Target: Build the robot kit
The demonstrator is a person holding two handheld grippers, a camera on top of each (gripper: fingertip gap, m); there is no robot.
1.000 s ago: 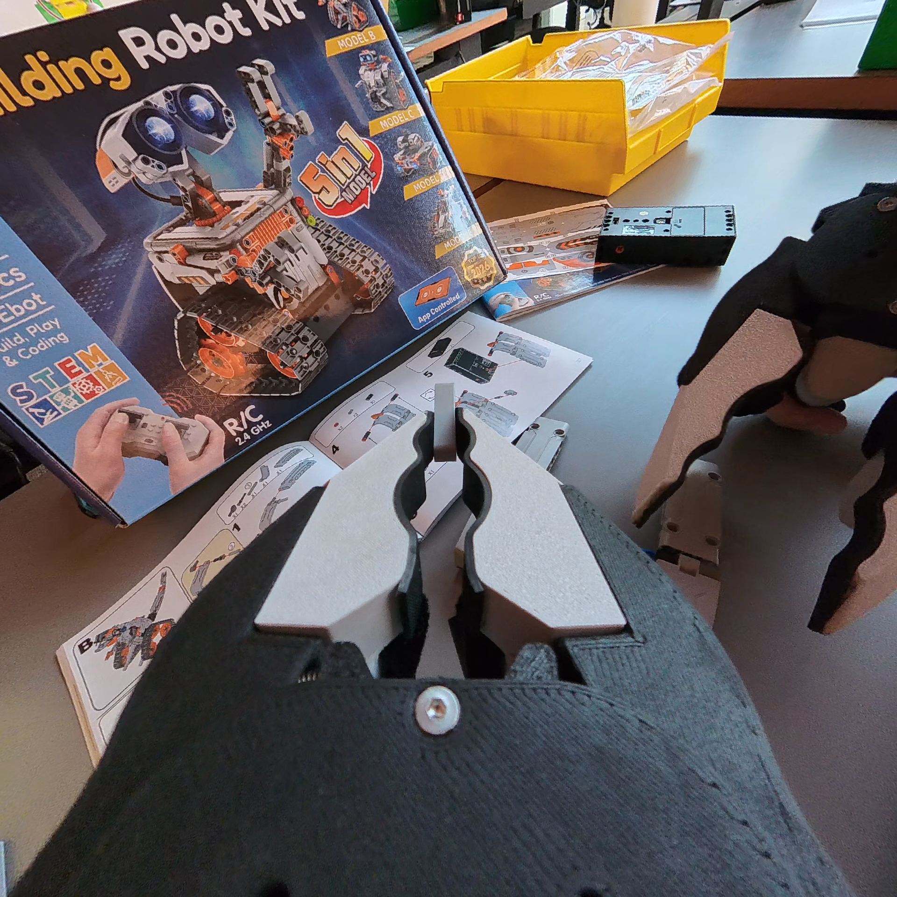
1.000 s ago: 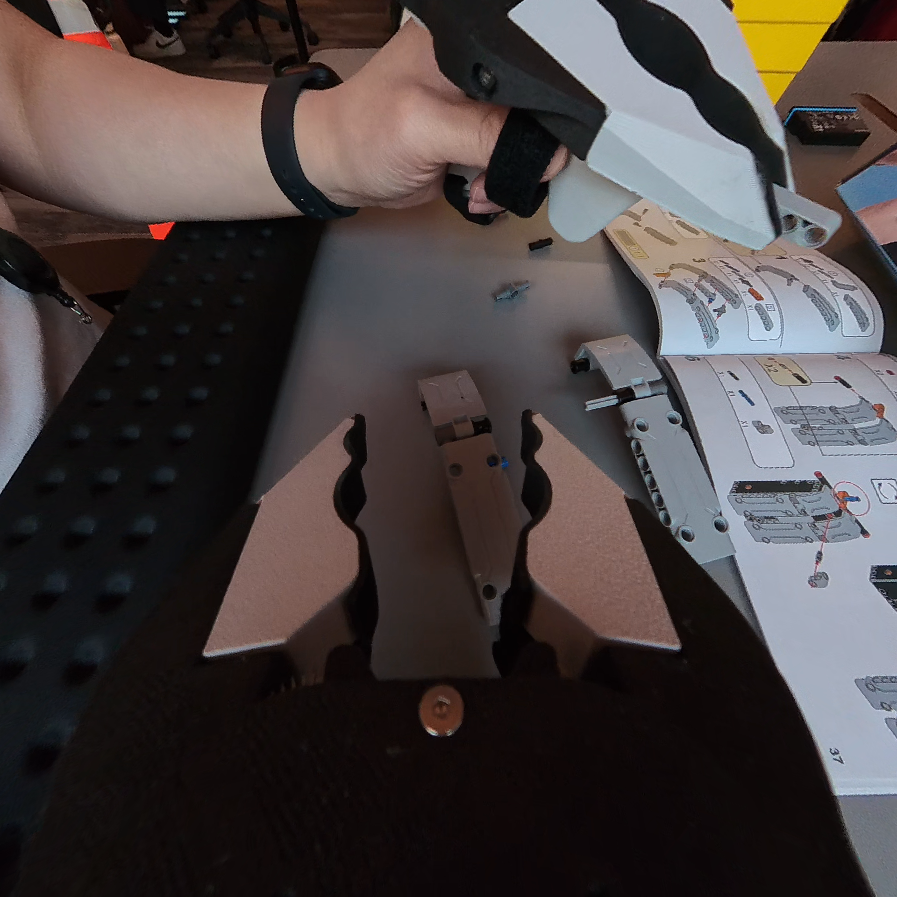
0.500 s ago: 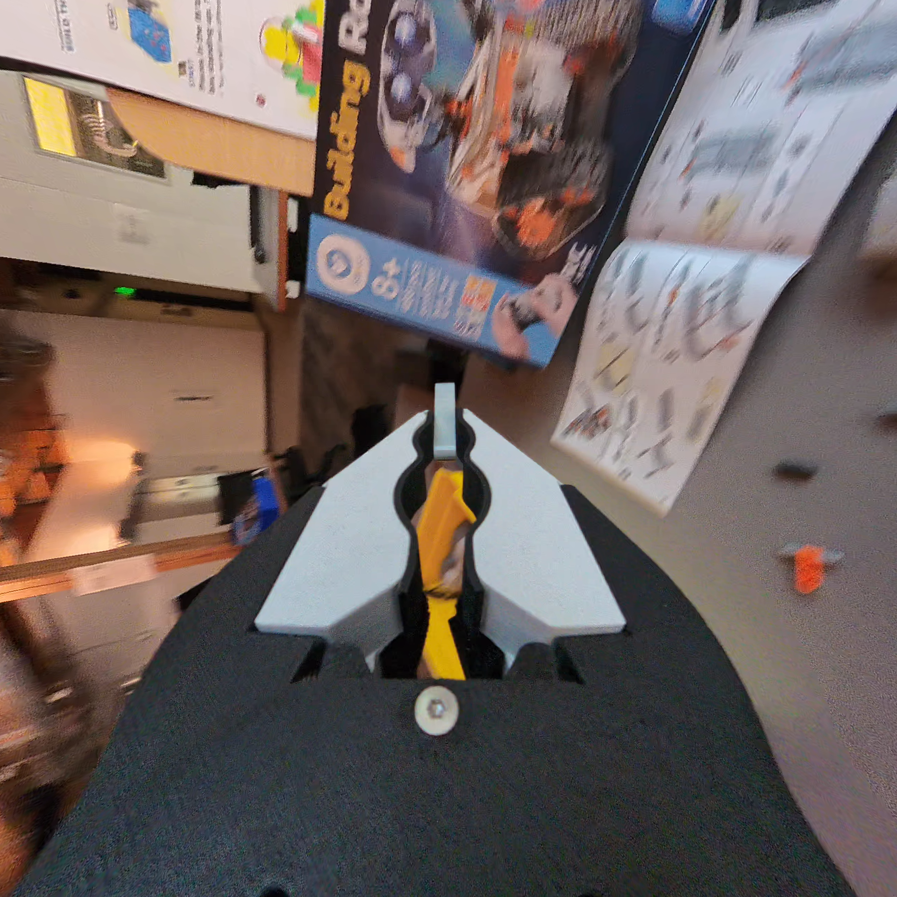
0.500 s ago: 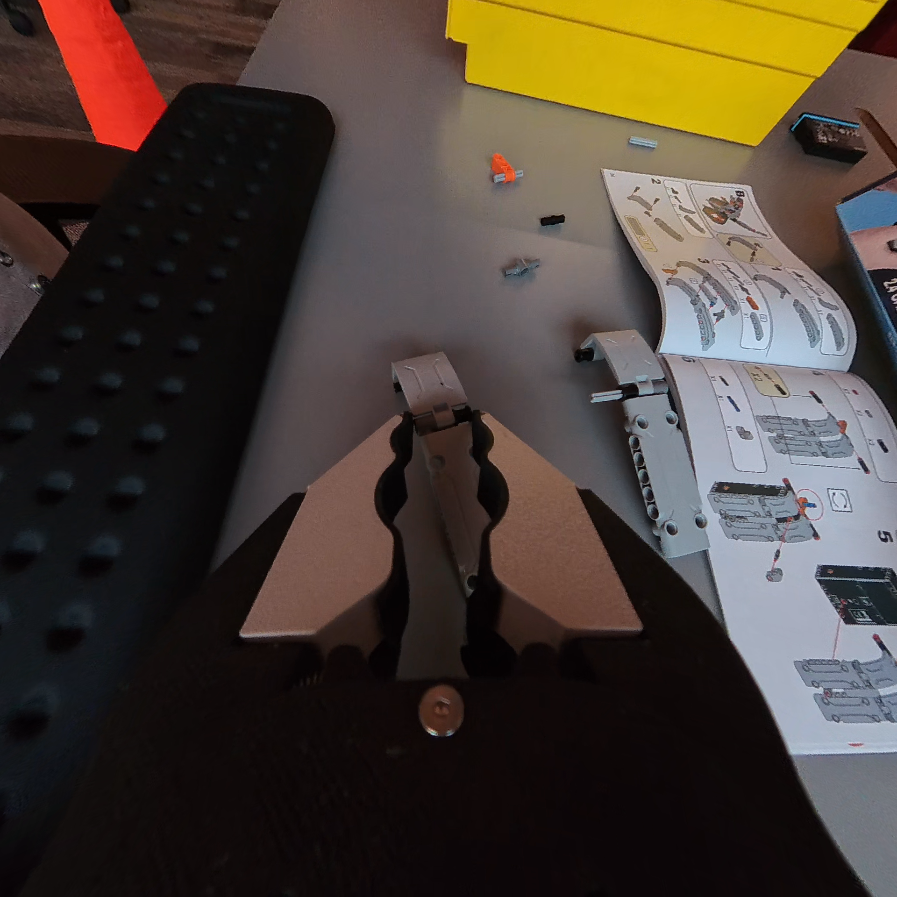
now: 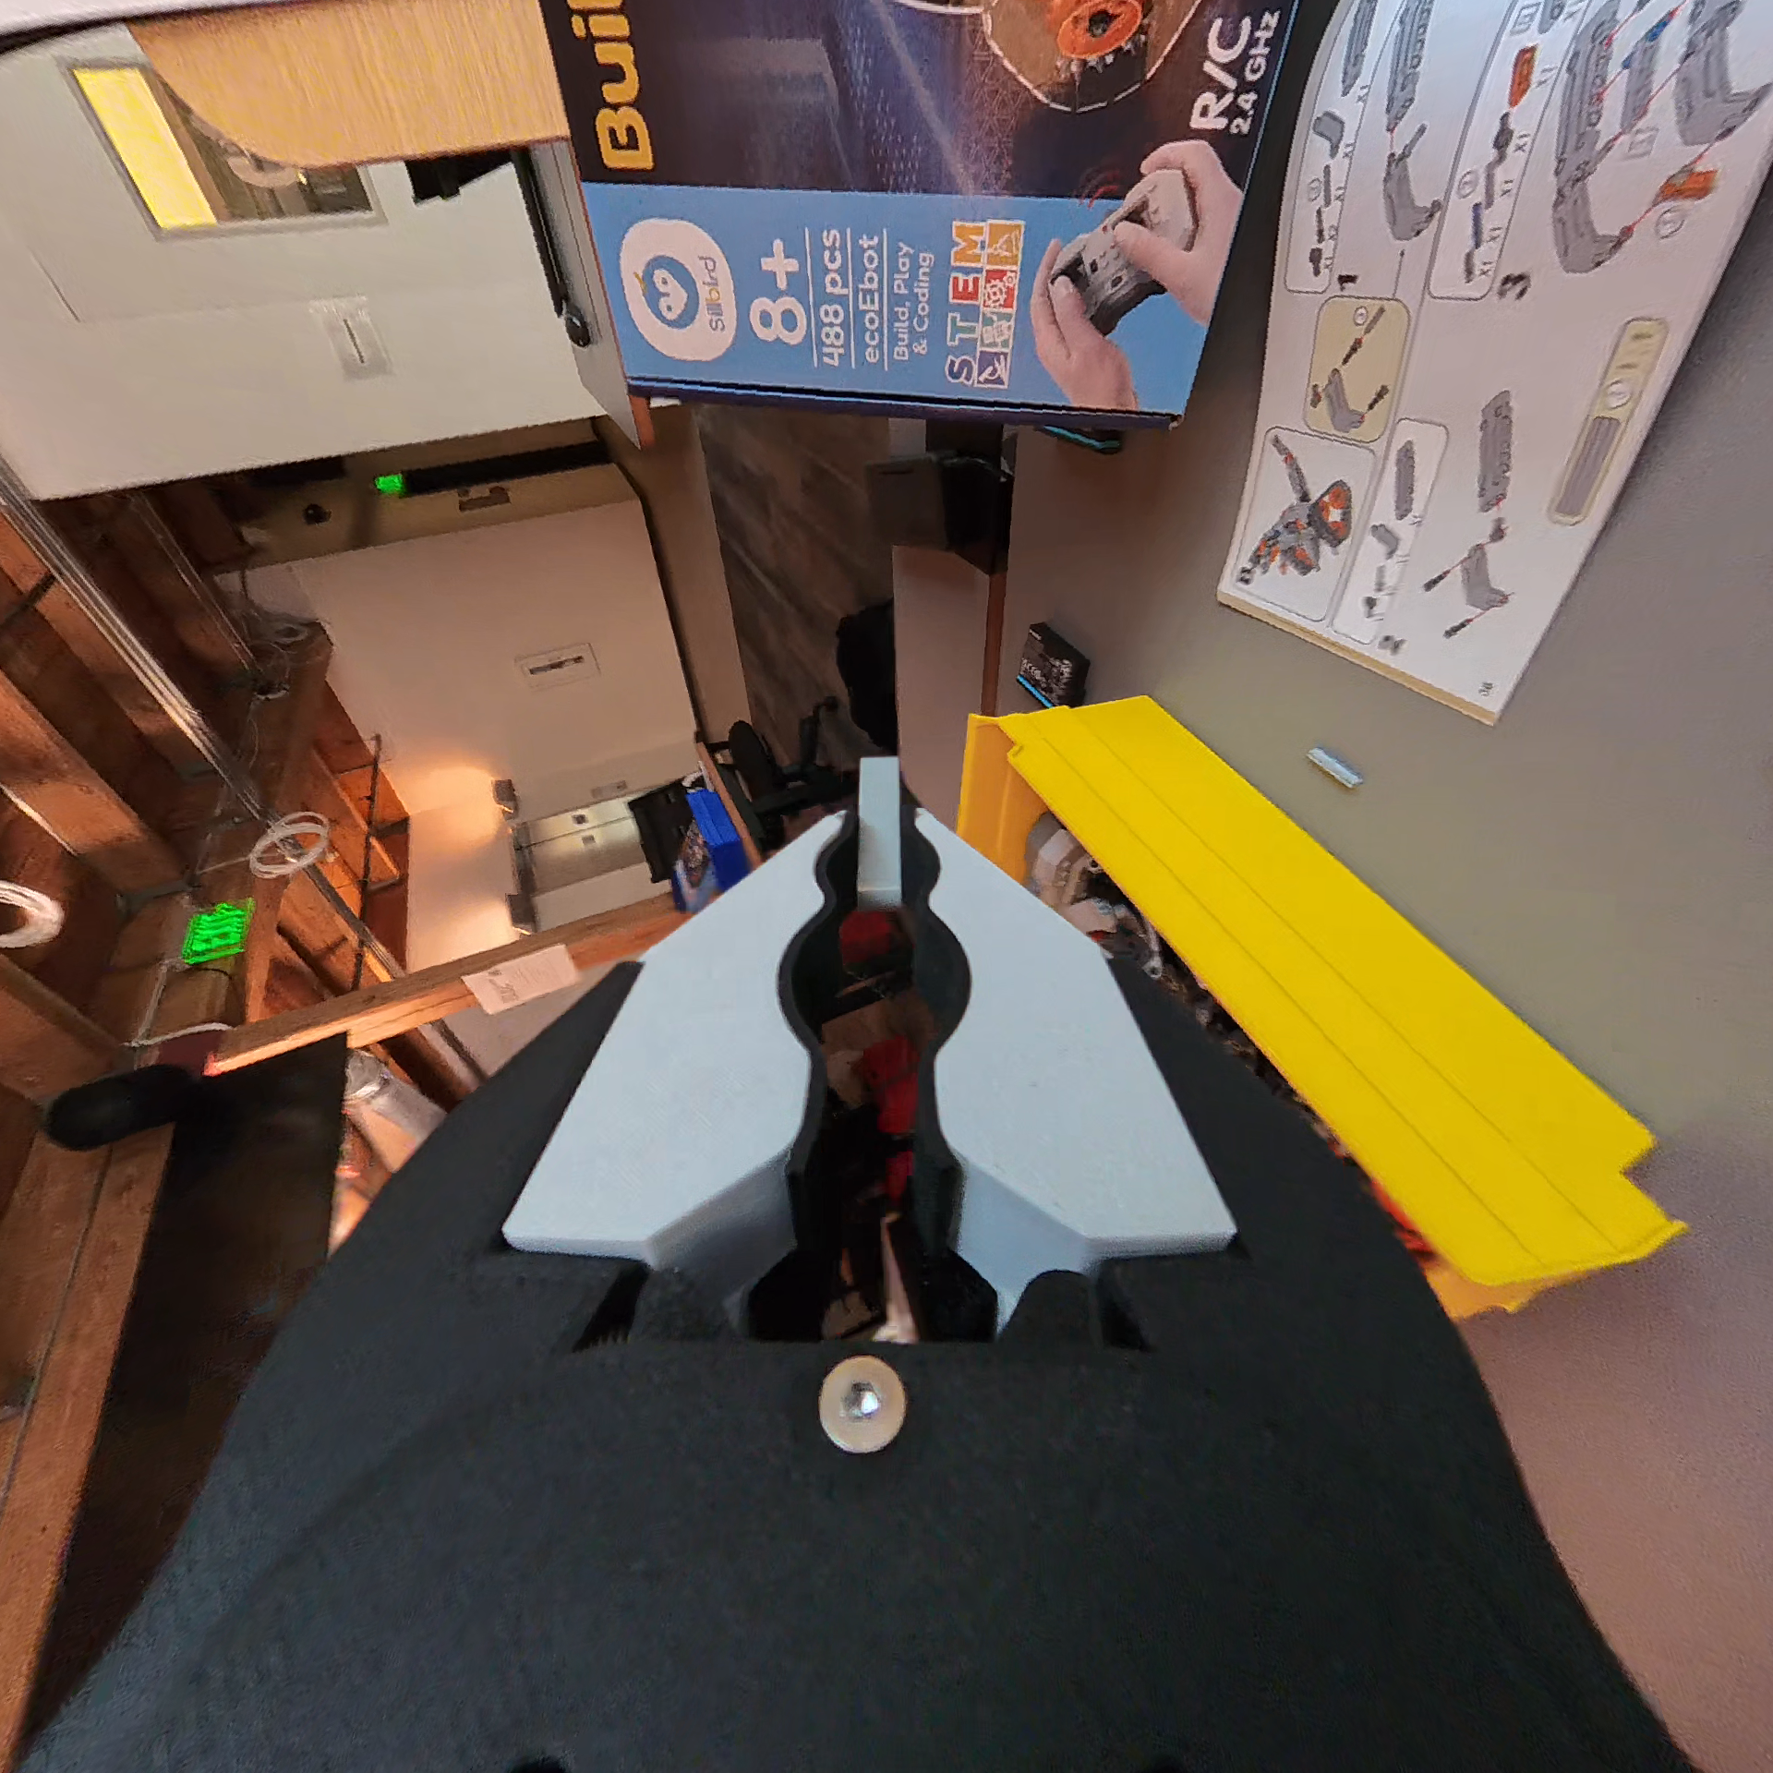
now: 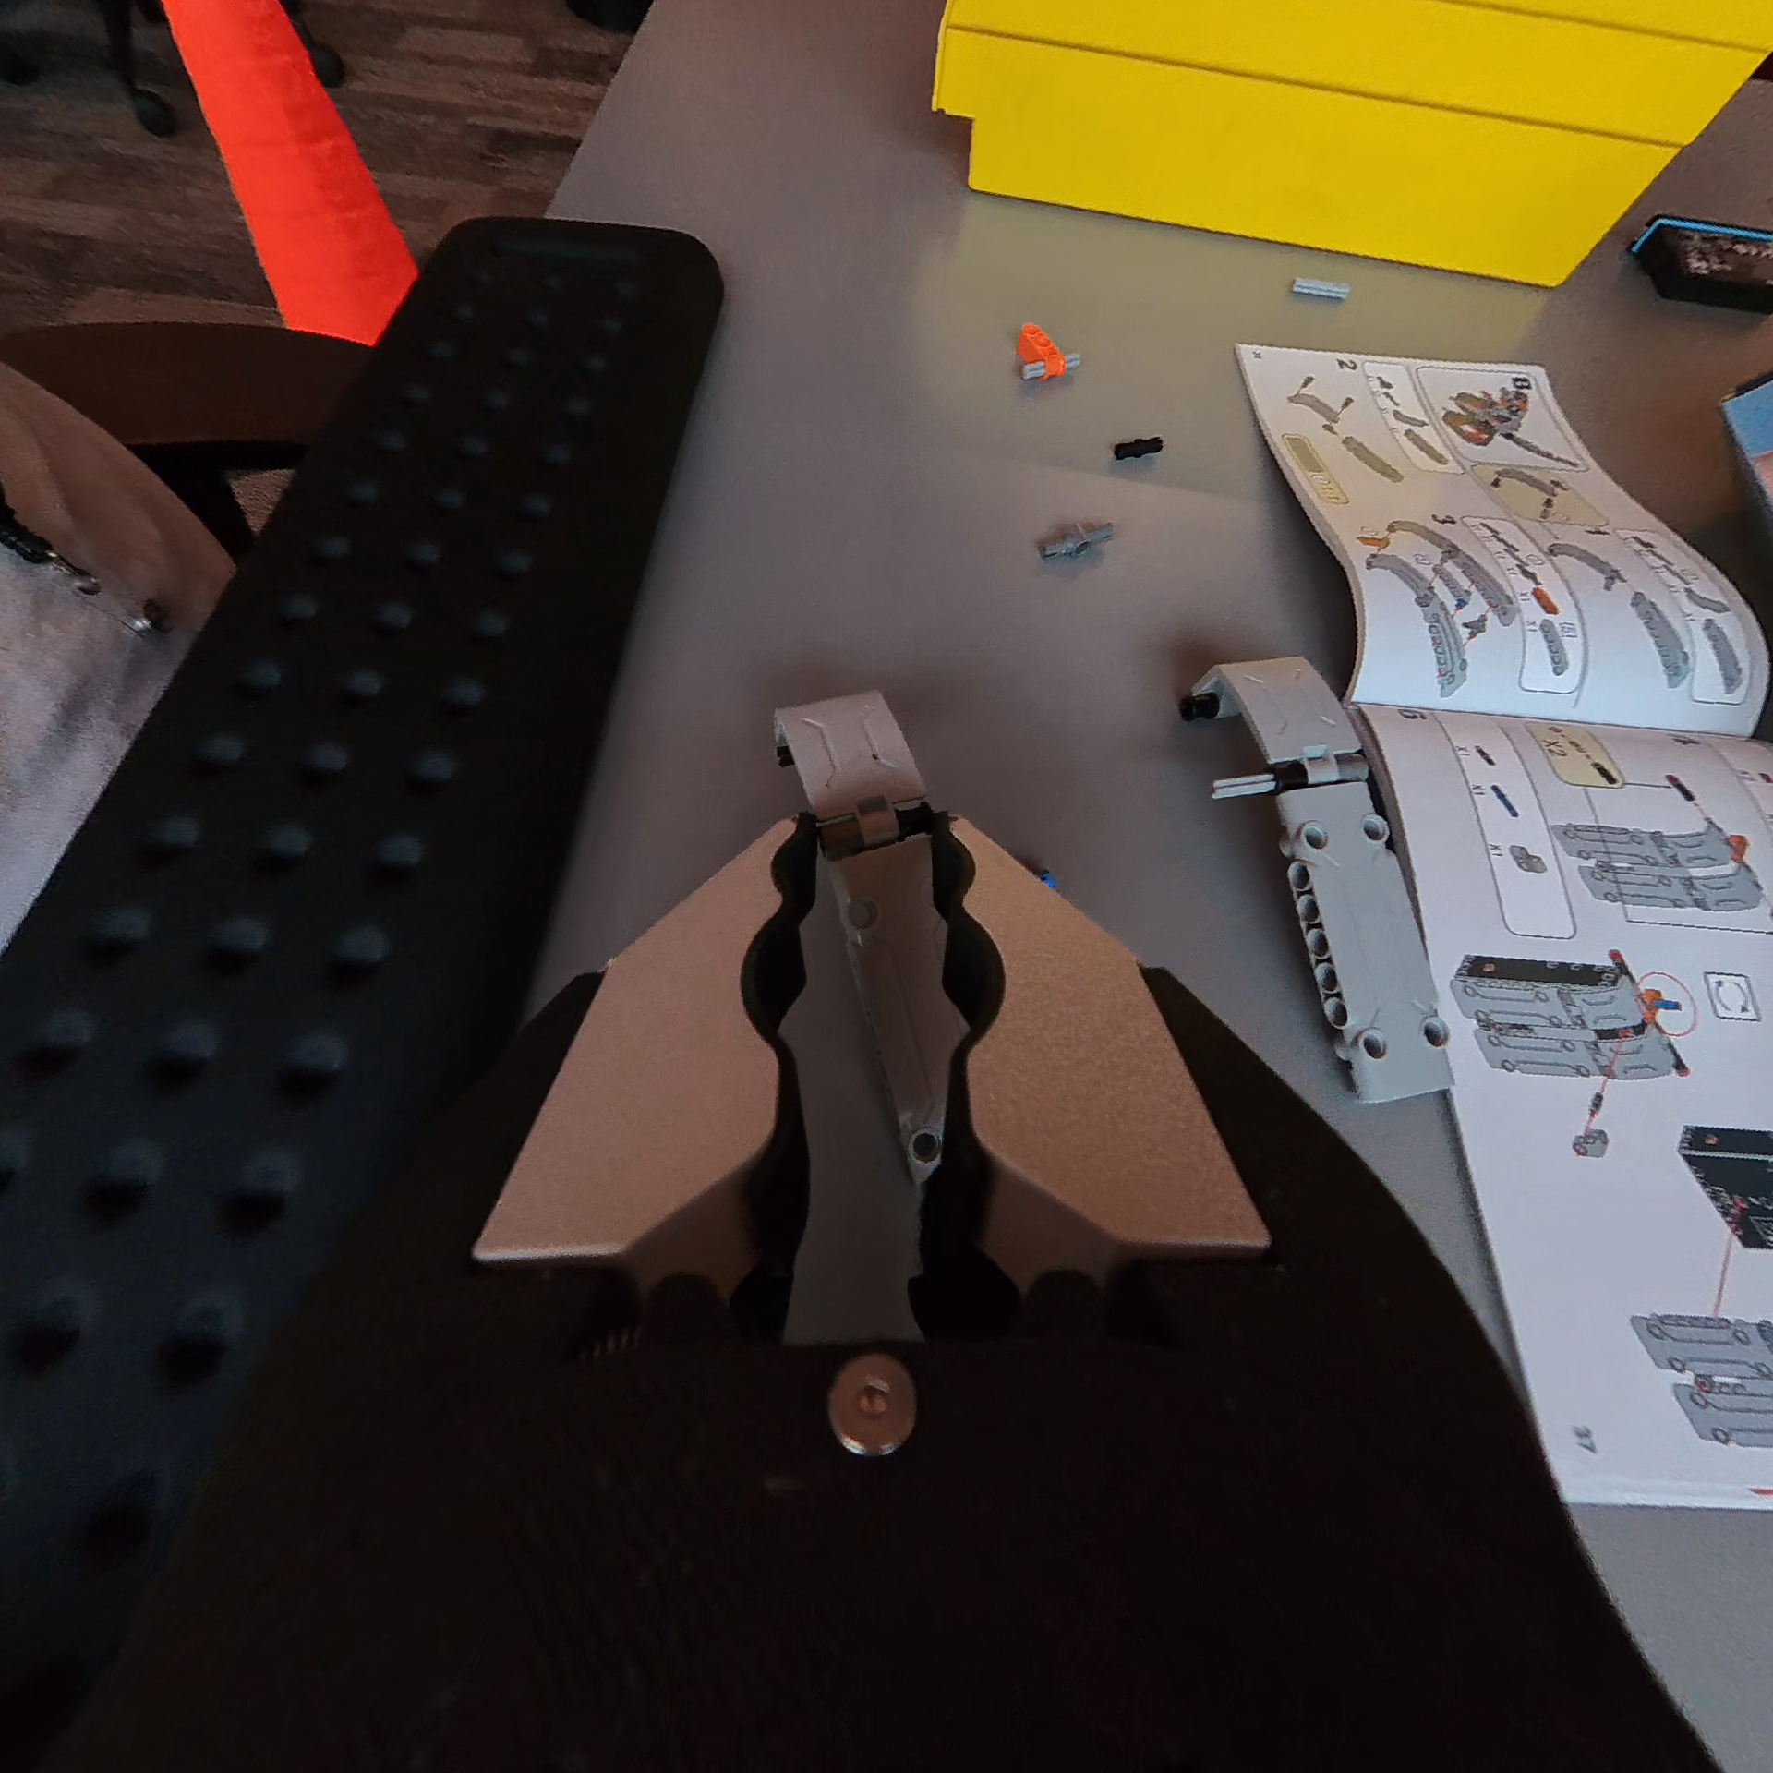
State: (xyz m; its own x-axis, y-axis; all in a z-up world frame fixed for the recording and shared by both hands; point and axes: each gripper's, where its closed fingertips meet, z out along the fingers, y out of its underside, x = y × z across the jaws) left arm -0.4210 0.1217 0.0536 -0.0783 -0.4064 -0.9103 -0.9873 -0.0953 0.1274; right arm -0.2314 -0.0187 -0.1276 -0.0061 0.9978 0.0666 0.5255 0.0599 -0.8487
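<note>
The right tongs (image 6: 878, 844) are clamping a grey hinged building-kit assembly (image 6: 868, 863) at its joint, its curved panel sticking out past the tips above the grey counter (image 6: 863, 240). A matching assembly (image 6: 1343, 902) is lying just beside the open instruction booklet (image 6: 1583, 959). The left tongs (image 5: 878, 844) are pinching a small grey beam (image 5: 878, 835) (the view is rolled sideways) near the yellow bin (image 5: 1295, 959). Judging by the off-centre grip, keeping the squeeze steady and the assembly level should be helping.
</note>
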